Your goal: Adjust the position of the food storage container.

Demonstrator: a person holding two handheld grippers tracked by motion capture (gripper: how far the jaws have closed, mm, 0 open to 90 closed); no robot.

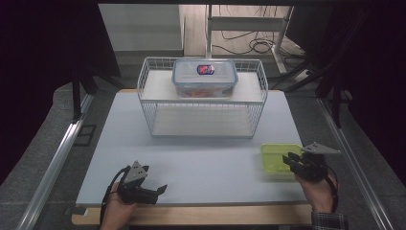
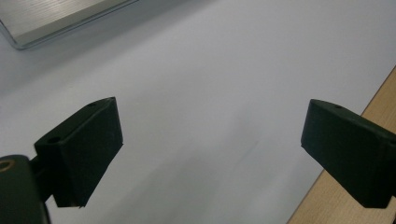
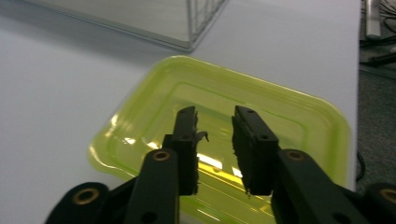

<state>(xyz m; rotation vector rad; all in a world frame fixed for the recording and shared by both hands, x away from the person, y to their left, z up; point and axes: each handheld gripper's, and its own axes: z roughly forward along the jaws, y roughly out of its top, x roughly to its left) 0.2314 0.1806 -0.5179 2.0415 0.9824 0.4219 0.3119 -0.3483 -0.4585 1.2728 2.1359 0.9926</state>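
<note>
A shallow yellow-green plastic tray lies on the white table at the front right. My right gripper hovers over its near right part. In the right gripper view the tray spreads under the gripper, whose jaws stand a narrow gap apart with nothing between them. My left gripper rests low at the front left, jaws wide apart. In its own view the left gripper frames bare table only.
A white wire basket rack stands at the back middle, with a clear box with a blue lid on its upper shelf. The rack's base corner and the table's wooden front edge appear in the left gripper view.
</note>
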